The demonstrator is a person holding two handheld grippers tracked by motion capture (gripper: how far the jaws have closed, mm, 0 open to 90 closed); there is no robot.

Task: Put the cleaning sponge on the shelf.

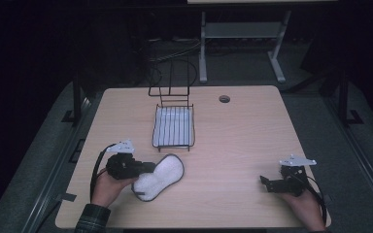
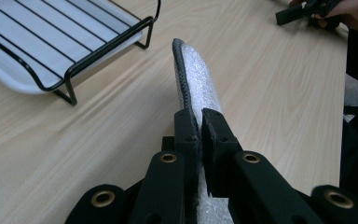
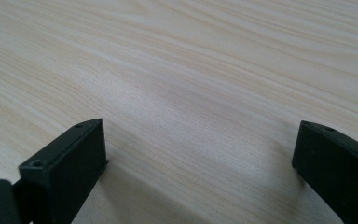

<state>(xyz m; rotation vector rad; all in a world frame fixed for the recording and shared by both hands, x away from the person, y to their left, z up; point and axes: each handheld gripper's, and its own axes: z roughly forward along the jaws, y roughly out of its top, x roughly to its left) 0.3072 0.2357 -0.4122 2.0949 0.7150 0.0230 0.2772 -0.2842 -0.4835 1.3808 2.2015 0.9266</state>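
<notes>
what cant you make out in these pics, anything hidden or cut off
- Pad, left gripper view: the near end is hidden between and under the left tongs.
- Rack, left gripper view: cut off by the top and left edges.
- Right tongs, high view: too small and dark to read the jaw gap.
- Table hole, high view: too small for detail.

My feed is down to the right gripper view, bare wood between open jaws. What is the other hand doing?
Observer: The left gripper is shut on a white pad with a dark edge.
Operator: Flat on the table?
Observer: In the left gripper view it stands on edge between the jaws.
Operator: Anything nearby?
Observer: A black wire rack over a white tray, just beyond the pad.
</notes>
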